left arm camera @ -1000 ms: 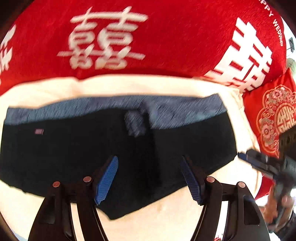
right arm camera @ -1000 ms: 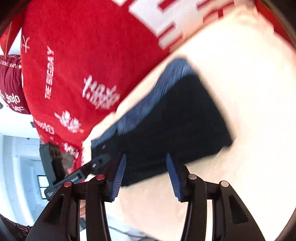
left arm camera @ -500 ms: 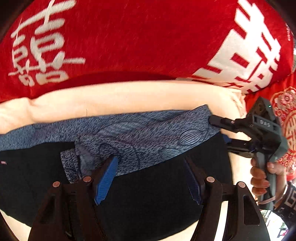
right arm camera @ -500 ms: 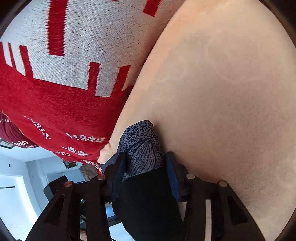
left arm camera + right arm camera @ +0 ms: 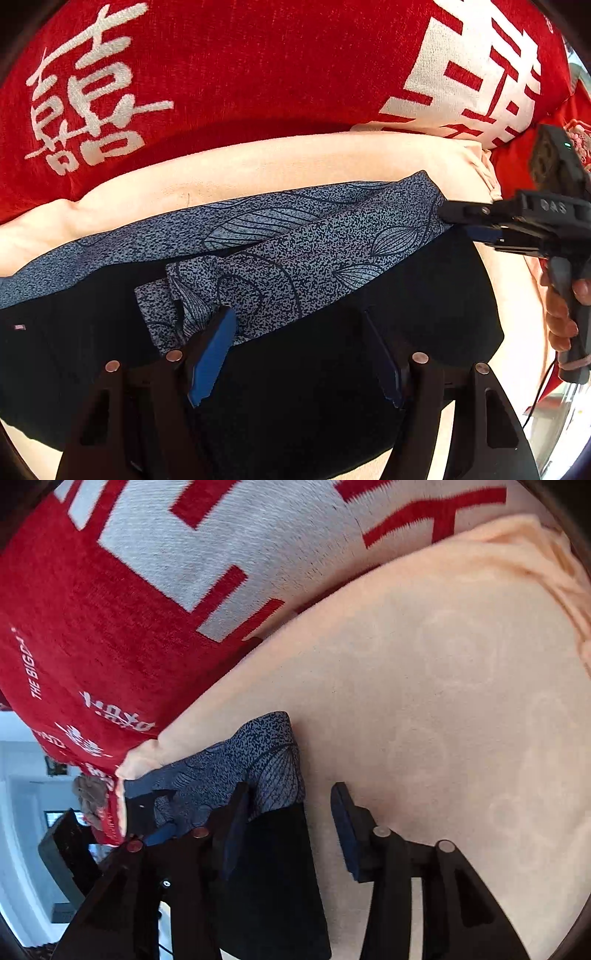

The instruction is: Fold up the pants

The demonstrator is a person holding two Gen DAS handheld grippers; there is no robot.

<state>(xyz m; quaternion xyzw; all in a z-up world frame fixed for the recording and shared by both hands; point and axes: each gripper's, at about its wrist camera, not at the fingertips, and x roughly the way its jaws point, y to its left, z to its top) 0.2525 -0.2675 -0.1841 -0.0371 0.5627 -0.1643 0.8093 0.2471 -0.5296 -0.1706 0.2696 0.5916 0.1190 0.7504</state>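
Two grippers hang low over a pair of black pants [image 5: 314, 398] spread on a peach, suede-like cushion [image 5: 258, 166]. The cloth is matte and dark, with a wide waistband [image 5: 295, 254] in speckled blue-grey printed with fine leaf outlines; part of that band is turned over and bunched into a soft fold near the middle. Behind the cushion stands a red plush blanket [image 5: 240, 66] with a nubby pile and large white woven characters.

The left gripper [image 5: 299, 354] hovers above the dark fabric with its jaws well apart; its blue ribbed pads [image 5: 212, 360] press on nothing, though the left pad's tip sits right at the edge of the bunched band.

The right gripper [image 5: 291, 830], black with hard angular arms, sits at the right end of the waistband. Its jaws have just been widening, and now they stand apart: the corner of the pants lies between them, against the left pad, while the other pad is clear of it over bare cushion. In the left camera's view a hand [image 5: 561, 306] grips its handle.
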